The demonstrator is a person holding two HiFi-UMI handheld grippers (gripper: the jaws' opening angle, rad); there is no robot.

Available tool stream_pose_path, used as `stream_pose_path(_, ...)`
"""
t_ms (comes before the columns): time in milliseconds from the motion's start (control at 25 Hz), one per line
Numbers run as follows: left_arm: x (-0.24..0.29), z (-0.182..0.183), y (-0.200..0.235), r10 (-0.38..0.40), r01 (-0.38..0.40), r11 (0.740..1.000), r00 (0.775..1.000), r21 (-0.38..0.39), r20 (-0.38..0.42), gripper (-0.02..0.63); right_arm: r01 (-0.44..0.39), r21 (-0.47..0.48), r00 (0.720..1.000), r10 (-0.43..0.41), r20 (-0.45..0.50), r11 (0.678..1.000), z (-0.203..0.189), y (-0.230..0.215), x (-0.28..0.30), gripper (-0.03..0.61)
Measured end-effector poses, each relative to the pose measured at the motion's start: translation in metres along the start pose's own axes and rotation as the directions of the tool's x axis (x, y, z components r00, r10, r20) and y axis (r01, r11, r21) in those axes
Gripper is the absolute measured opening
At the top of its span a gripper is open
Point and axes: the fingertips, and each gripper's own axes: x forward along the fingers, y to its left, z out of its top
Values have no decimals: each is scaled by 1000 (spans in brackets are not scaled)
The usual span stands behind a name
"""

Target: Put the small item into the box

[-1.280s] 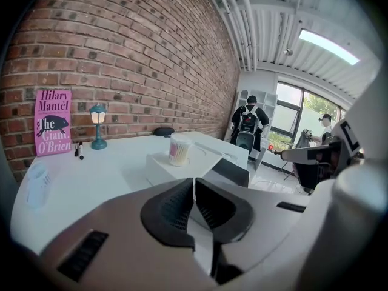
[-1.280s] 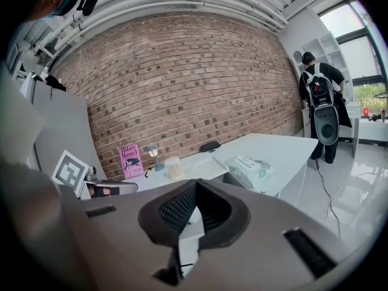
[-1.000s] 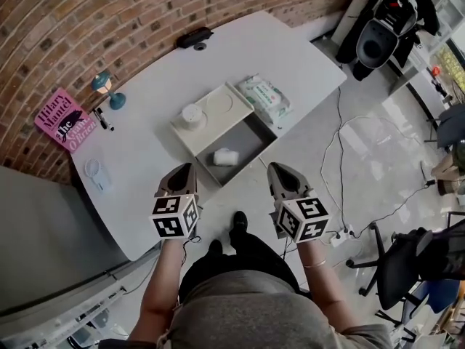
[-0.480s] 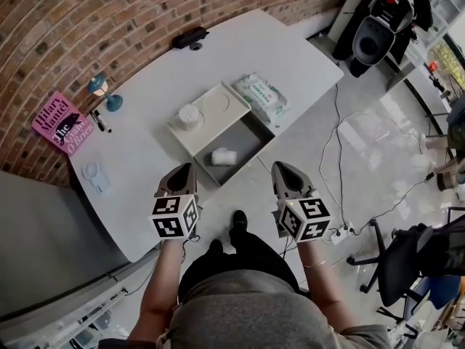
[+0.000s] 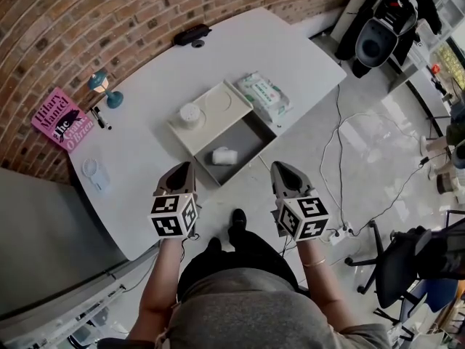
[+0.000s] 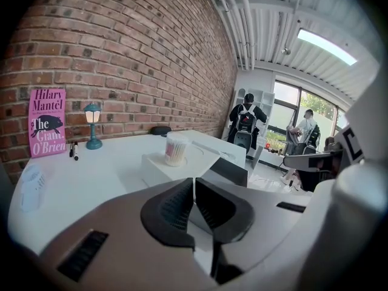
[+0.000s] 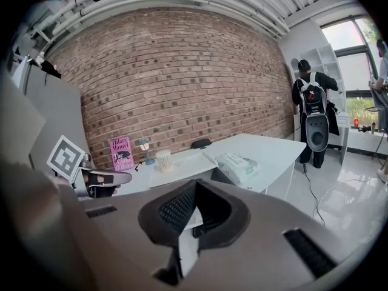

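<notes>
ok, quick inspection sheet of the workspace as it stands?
Surface: white table, mostly bare.
Job's things: box open, lid folded back; small white item lies inside the box.
Clutter: swab jar on the lid; wipes pack beside the box; book, lamp, markers by the wall.
Grippers: left gripper and right gripper on the box's near side, jaws together, nothing between.
Cables: white cable and power strip on the floor.
Surroundings: brick wall, office chair.
</notes>
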Motion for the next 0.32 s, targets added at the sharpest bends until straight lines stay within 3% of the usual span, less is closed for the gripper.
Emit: stream_pose_path(320, 7, 2, -2, -3, 3, 1000, 1000, -1, -4, 29, -20, 29, 1000, 21, -16, 999, 0, -3, 7, 2)
